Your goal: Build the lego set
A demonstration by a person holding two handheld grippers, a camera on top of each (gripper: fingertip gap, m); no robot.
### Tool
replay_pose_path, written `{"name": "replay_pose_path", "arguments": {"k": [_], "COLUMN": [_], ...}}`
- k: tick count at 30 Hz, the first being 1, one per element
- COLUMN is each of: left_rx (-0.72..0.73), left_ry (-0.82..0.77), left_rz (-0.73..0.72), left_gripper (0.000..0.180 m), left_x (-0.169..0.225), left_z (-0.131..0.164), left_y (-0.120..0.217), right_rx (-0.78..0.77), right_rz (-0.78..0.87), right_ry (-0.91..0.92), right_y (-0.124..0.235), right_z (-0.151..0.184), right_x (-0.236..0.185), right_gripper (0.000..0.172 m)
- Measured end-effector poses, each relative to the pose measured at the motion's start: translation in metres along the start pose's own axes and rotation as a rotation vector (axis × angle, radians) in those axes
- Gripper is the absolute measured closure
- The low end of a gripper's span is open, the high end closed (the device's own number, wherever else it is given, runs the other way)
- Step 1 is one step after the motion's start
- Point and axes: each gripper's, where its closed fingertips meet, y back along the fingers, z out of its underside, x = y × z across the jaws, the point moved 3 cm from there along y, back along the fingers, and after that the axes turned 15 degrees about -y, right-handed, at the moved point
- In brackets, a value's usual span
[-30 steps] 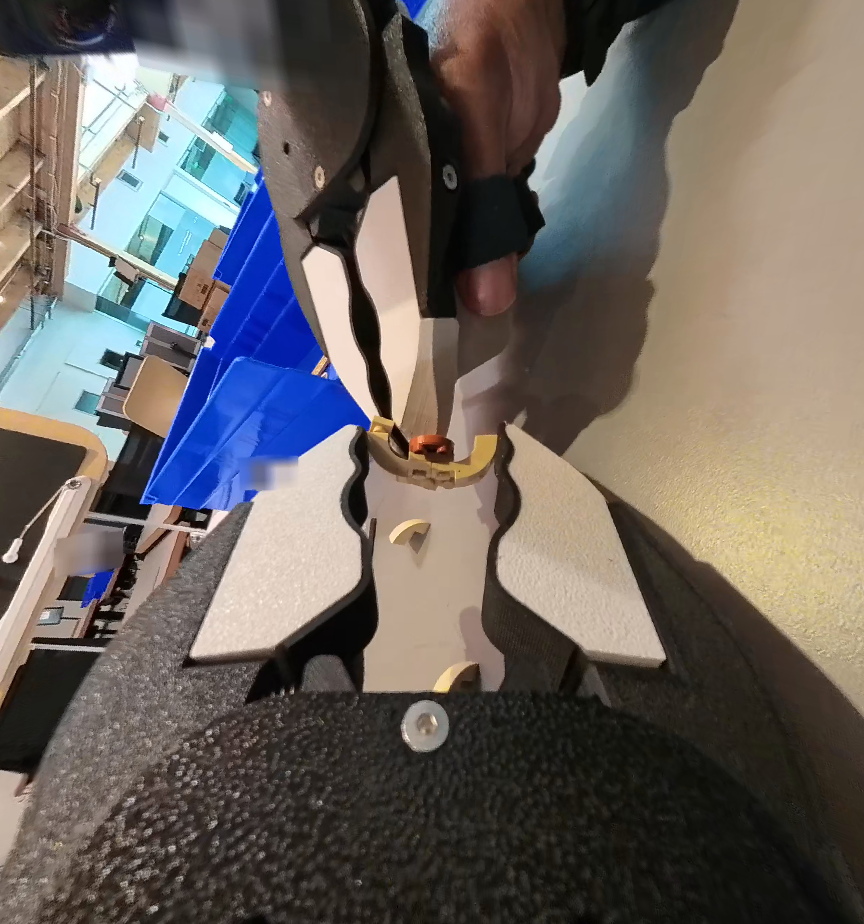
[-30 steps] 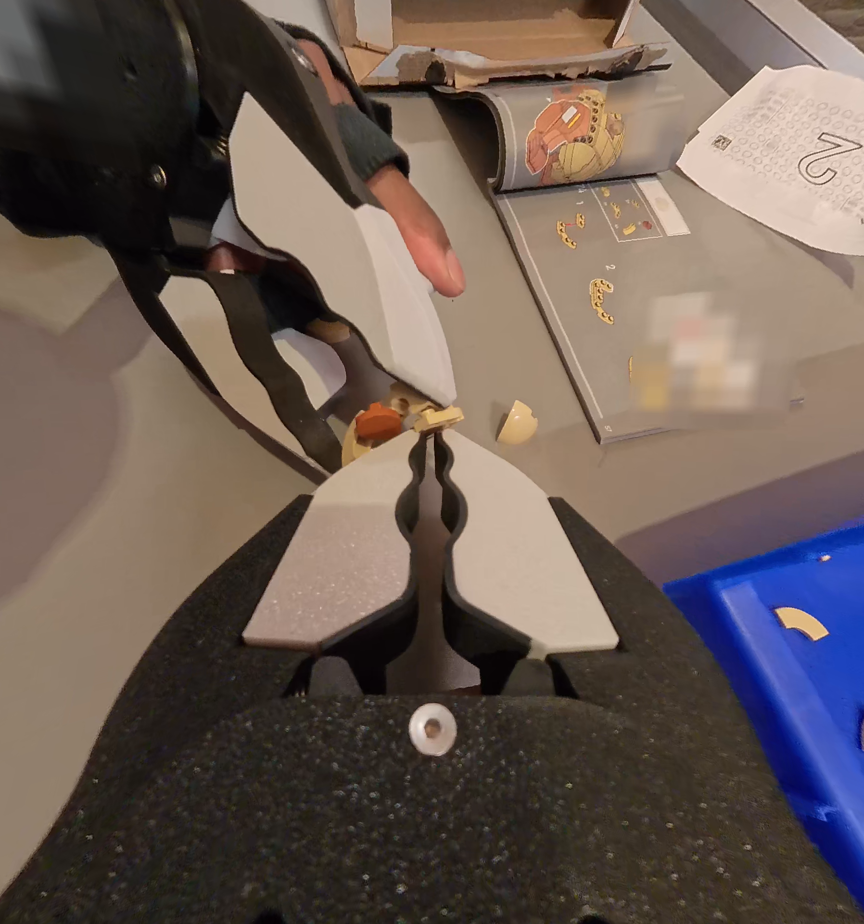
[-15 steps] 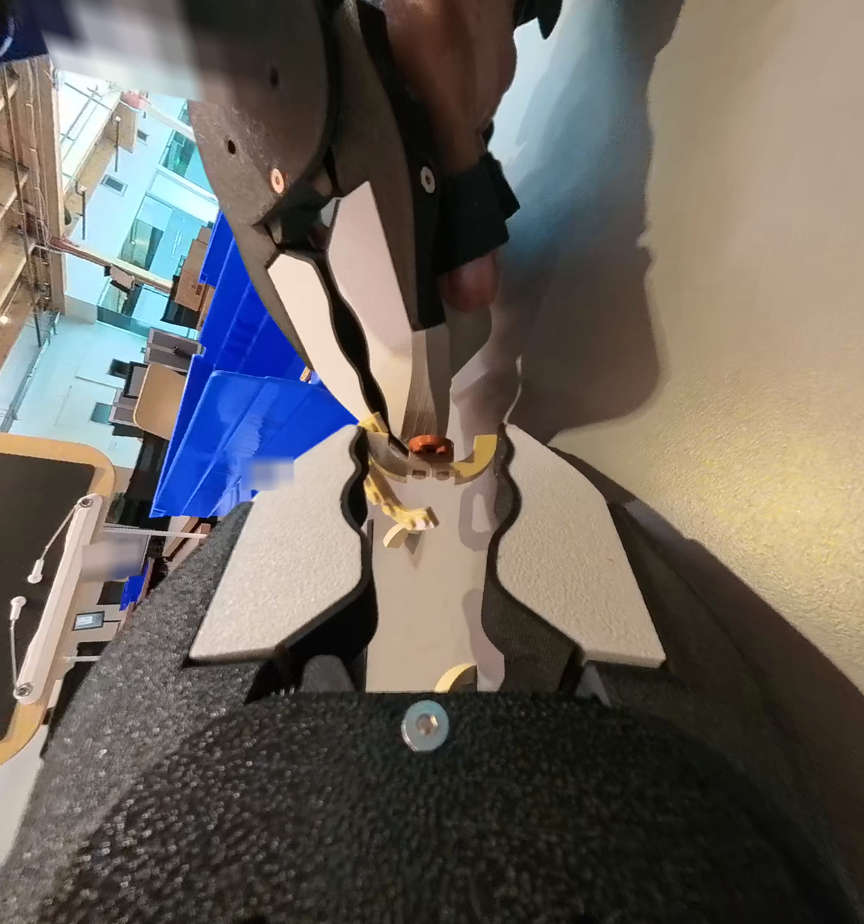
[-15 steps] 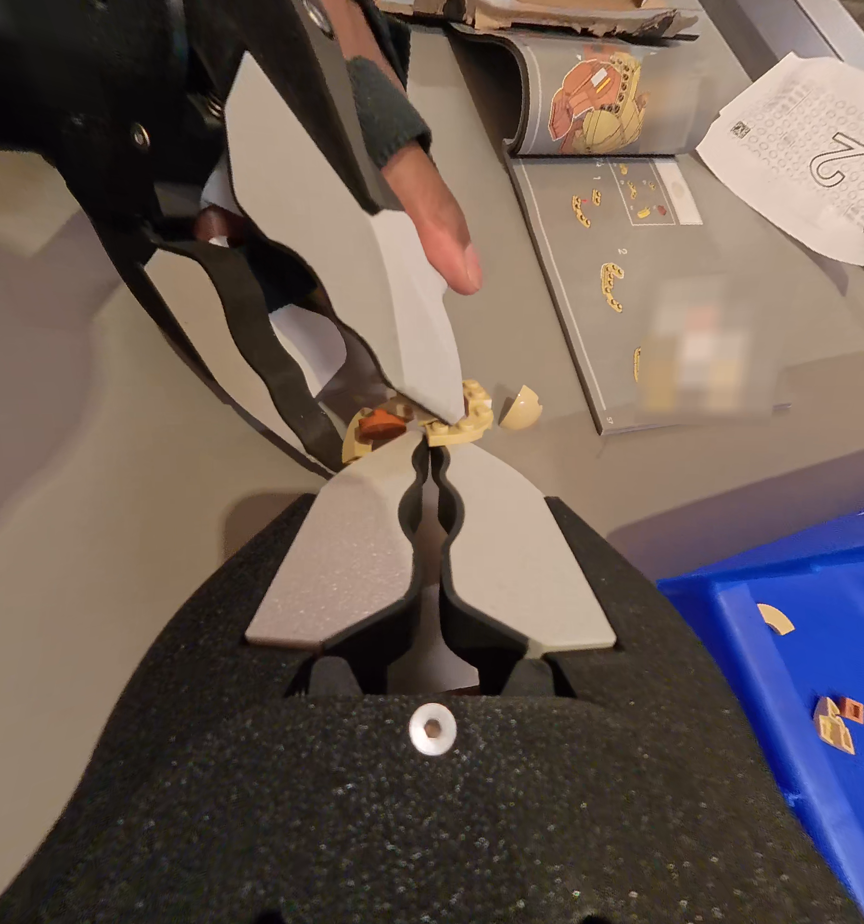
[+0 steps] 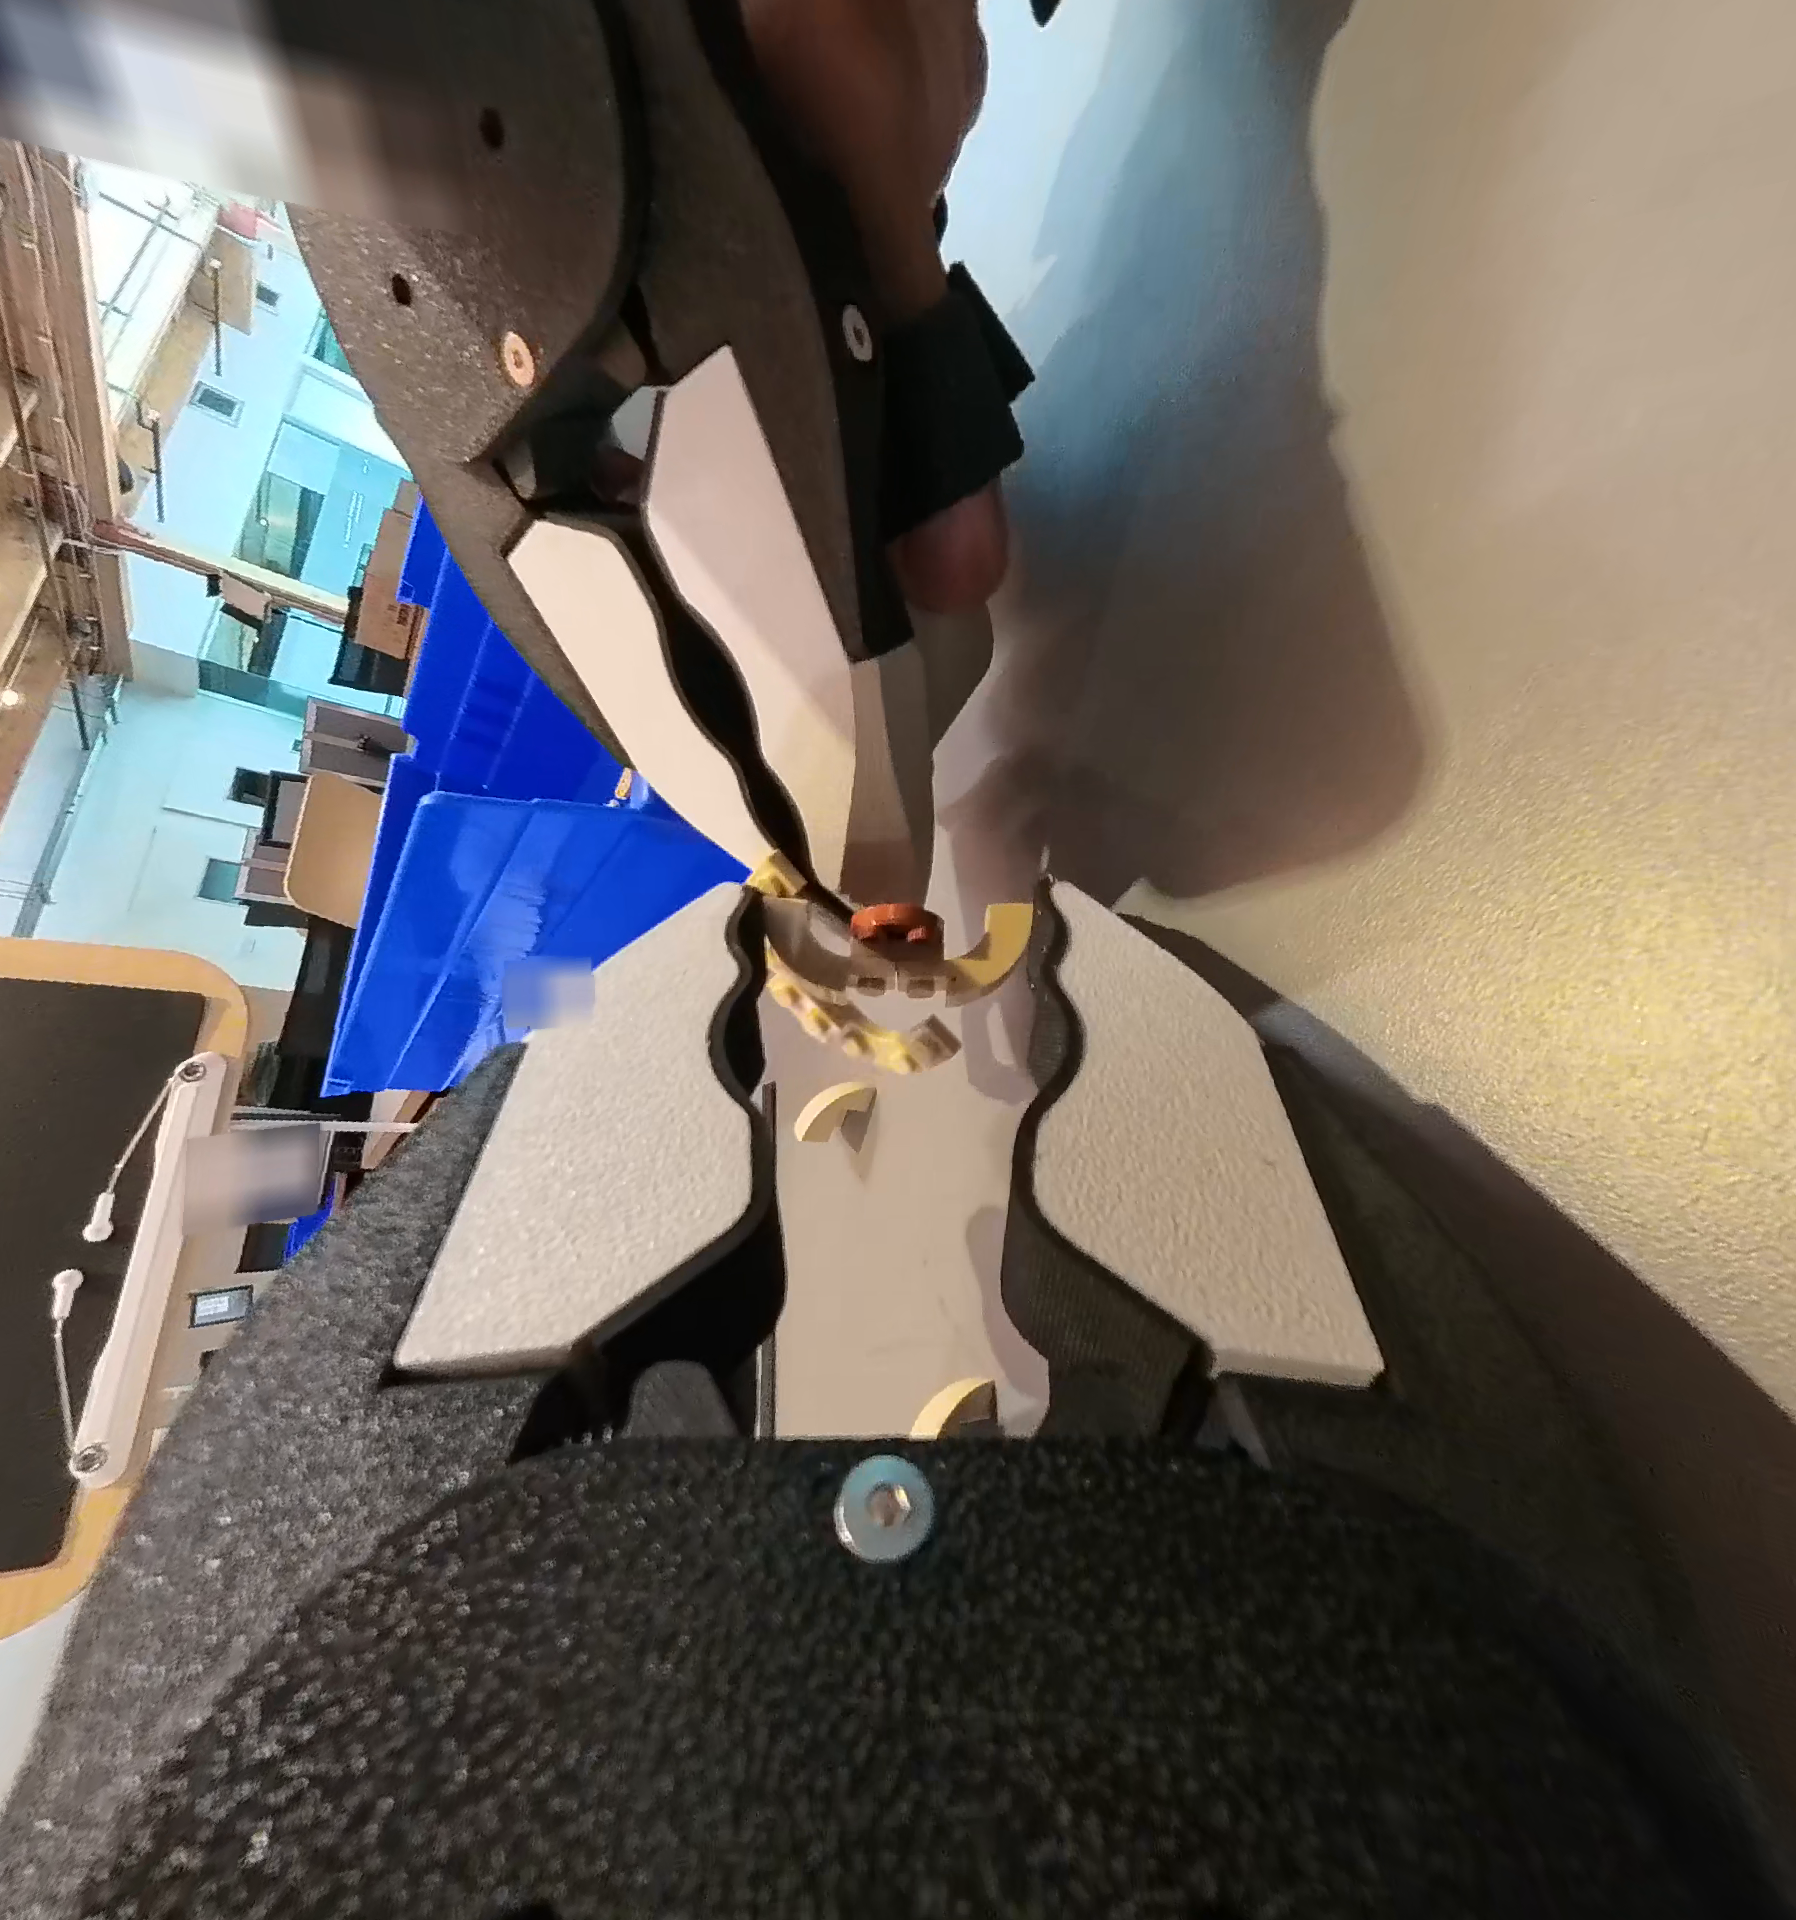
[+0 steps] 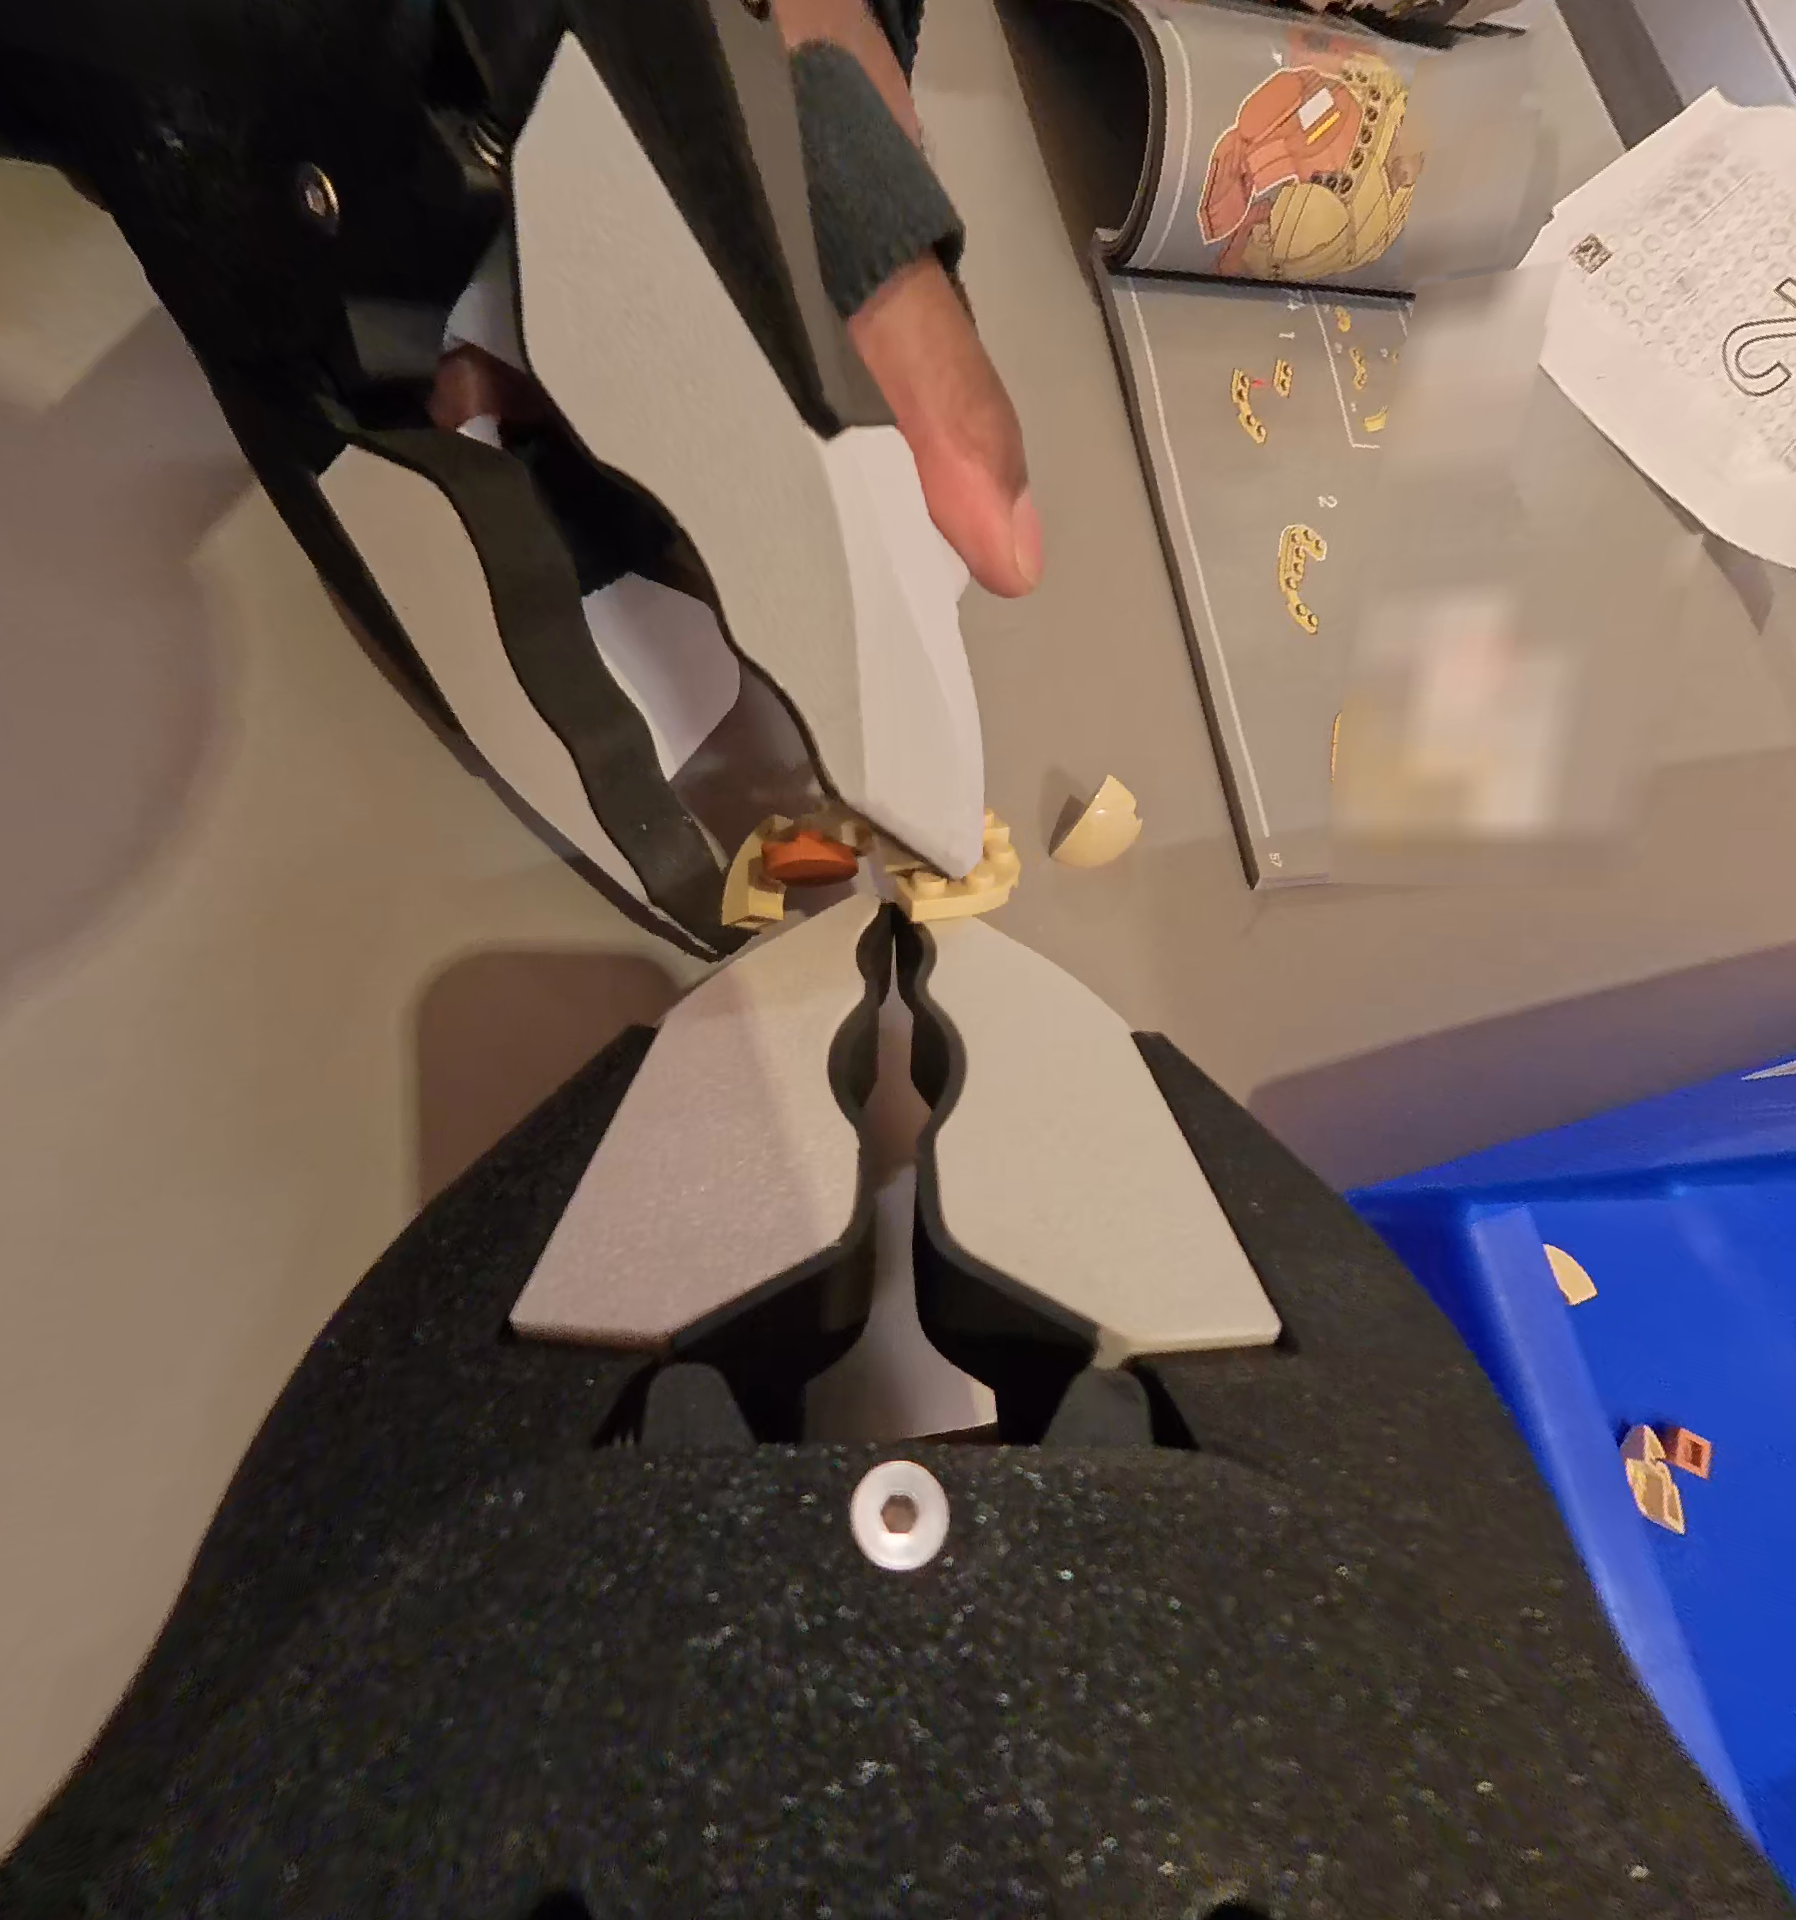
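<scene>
Two grippers meet at tan brick assy, right fingers closed.

Tan curved bricks; orange-brown round piece; blue bin

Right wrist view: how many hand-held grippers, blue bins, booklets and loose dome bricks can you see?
Hand-held grippers: 2, the left hand-held gripper and the right hand-held gripper
Blue bins: 1
Booklets: 1
Loose dome bricks: 1
Total: 5
</scene>
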Motion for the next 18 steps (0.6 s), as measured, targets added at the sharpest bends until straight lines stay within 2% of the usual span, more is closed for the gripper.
{"name": "replay_pose_path", "arguments": {"k": [18], "left_rx": [0.021], "left_ry": [-0.008], "left_rz": [0.002], "left_gripper": [0.132], "left_x": [-0.0008], "left_z": [-0.0024], "left_y": [0.0021], "right_rx": [0.001], "right_rz": [-0.021], "right_ry": [0.07], "right_y": [0.0036], "right_z": [-0.0007], "right_x": [-0.0049], "right_gripper": [0.172]}}
